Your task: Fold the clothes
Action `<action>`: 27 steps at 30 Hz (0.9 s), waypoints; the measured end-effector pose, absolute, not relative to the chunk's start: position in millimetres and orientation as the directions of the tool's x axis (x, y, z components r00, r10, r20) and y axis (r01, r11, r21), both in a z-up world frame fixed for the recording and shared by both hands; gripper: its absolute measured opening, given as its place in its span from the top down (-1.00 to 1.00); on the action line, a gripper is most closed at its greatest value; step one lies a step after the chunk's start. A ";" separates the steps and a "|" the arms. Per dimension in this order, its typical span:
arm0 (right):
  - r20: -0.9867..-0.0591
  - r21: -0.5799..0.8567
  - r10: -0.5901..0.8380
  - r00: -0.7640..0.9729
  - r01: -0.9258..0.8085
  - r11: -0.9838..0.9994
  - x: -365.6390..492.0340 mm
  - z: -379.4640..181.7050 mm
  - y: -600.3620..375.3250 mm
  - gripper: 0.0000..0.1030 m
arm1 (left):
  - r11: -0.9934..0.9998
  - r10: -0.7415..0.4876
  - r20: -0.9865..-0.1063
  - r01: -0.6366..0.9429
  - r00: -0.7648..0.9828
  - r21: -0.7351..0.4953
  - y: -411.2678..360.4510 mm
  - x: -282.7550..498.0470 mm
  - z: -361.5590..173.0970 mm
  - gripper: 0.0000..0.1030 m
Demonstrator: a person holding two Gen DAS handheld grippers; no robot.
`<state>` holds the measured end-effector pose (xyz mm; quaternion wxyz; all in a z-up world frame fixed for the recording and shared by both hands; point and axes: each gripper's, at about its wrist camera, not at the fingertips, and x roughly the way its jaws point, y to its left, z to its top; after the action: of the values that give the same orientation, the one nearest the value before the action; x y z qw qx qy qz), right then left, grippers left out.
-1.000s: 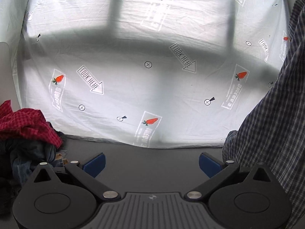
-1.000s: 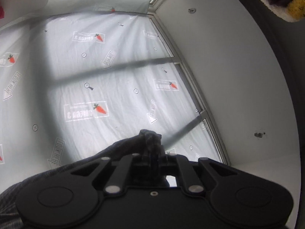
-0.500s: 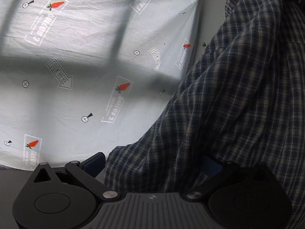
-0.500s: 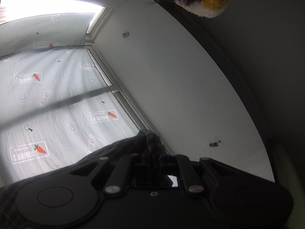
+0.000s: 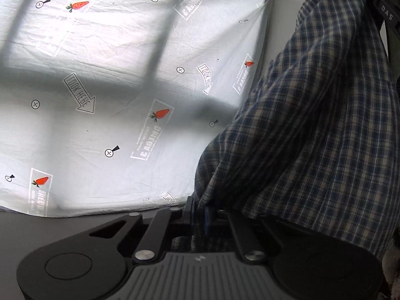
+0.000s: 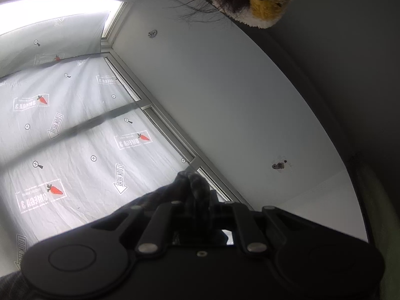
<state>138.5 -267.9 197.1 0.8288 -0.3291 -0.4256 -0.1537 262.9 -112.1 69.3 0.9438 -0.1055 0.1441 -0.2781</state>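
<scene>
A dark blue and beige checked shirt [image 5: 312,130] hangs in the air and fills the right side of the left wrist view. My left gripper [image 5: 200,218] is shut on its lower hem, with cloth pinched between the jaws. In the right wrist view my right gripper [image 6: 197,207] points steeply upward and is shut on a bunched fold of the same shirt [image 6: 192,185], which looks dark against the light. The cloth trails down to the left under that gripper.
A white printed sheet [image 5: 112,87] with carrots and arrows covers the window behind. A grey ledge [image 5: 37,227] runs below it. A white wall [image 6: 237,112] stands to the right. A person's fuzzy yellow and white sleeve [image 6: 262,5] shows at the top.
My left gripper swung right from the red clothes pile to the checked shirt and closed on its hem. My right gripper tilted upward, still holding the cloth.
</scene>
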 end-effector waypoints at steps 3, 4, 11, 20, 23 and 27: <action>0.800 -0.388 0.017 0.599 0.496 0.777 148.5 200.0 -273.3 0.81 | 0.846 -0.504 -0.185 0.438 0.844 -0.305 -91.3 258.7 74.0 0.94; 0.800 -0.381 0.017 0.600 0.485 0.787 156.2 201.2 -274.0 0.81 | 0.857 -0.479 -0.173 0.416 0.861 -0.304 -84.4 256.8 76.4 0.94; 0.756 -0.371 0.055 0.652 0.358 0.857 258.5 202.1 -265.8 0.81 | 0.957 -0.212 -0.112 0.184 0.971 -0.223 -52.4 278.7 85.3 0.94; 0.314 -0.541 0.177 0.933 0.023 0.841 524.0 93.3 -192.5 0.68 | 0.970 0.117 -0.369 -0.185 0.922 -0.156 -13.1 426.1 3.1 0.91; 0.002 -0.573 0.212 0.977 -0.172 0.801 600.2 20.3 -163.7 0.00 | 0.964 0.184 -0.522 -0.257 0.833 -0.070 18.9 459.4 -51.2 0.60; -0.270 -0.571 0.165 0.949 -0.296 0.766 633.1 -80.1 -149.0 0.00 | 0.951 0.230 -0.658 -0.308 0.717 -0.003 65.6 463.5 -96.3 0.29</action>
<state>633.1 -149.0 -80.1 0.9340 -0.3194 0.1023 0.1233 463.5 65.6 -96.3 0.9247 -0.0565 0.3471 0.1456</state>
